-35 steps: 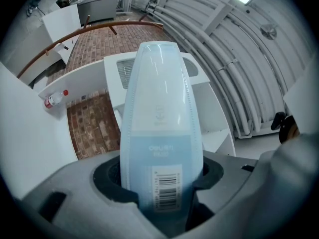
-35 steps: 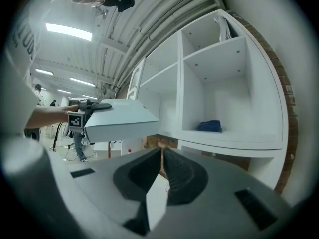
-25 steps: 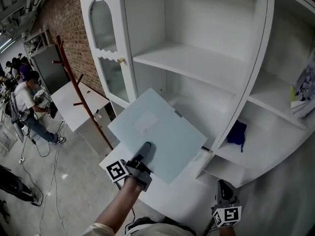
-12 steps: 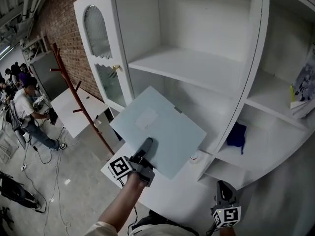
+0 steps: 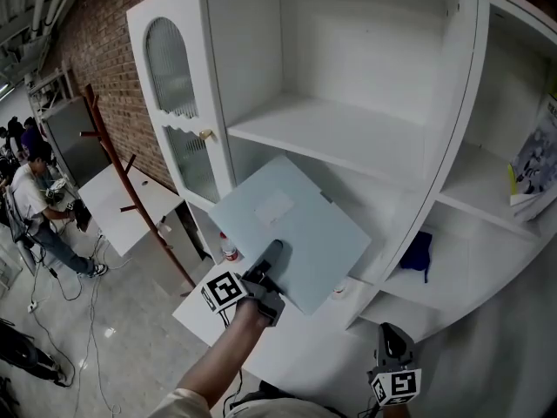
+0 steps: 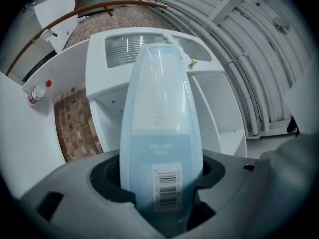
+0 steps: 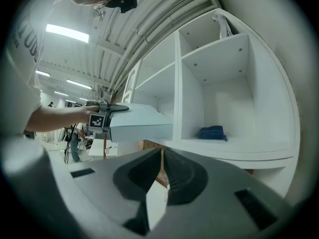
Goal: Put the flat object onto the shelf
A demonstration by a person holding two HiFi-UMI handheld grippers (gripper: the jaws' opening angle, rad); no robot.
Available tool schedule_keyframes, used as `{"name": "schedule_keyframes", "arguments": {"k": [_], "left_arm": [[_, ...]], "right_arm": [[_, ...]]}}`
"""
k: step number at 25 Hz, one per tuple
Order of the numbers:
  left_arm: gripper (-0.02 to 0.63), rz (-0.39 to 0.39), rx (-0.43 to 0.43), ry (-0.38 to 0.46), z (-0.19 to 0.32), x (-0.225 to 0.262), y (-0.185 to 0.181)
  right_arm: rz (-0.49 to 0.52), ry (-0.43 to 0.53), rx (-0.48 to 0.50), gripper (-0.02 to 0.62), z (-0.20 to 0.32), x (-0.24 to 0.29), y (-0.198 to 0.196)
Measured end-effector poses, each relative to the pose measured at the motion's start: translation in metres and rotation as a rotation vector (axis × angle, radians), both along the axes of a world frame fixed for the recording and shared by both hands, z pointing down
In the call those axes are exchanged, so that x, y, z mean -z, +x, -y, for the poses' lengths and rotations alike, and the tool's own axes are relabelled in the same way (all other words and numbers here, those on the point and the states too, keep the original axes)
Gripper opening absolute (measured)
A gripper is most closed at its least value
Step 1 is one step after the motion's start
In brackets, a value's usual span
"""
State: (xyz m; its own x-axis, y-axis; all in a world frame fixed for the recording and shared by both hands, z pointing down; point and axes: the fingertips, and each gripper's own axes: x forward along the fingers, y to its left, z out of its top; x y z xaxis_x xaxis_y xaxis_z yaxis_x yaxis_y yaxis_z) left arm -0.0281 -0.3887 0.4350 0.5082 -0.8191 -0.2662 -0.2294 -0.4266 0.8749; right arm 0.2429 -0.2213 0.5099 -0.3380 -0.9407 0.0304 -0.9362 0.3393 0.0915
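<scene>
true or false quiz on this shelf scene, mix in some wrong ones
The left gripper holds the pale blue folder. True; its jaws just opened slightly, folder between them.
The folder already lies on a shelf. False: it is in the air before the cabinet.
The right gripper grips a blue cloth. False: its jaws are shut on nothing; the cloth lies in the cabinet's right section.
The shelf above the folder is bare. True.
</scene>
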Motion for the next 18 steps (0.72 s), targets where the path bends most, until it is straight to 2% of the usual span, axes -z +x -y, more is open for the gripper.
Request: {"name": "schedule_keyframes", "arguments": {"k": [10, 18], "left_arm": [[0.295, -0.021, 0.022, -0.014, 0.028, 0.003, 0.021], [0.295, -0.079, 0.116, -0.124, 0.047, -0.005, 0.032]], "right_arm": [[-0.005, 0.0, 0.001, 0.035, 0.011, 0.002, -0.02], [-0.004, -0.018, 0.0, 0.035, 0.015, -0.005, -0.027]]}}
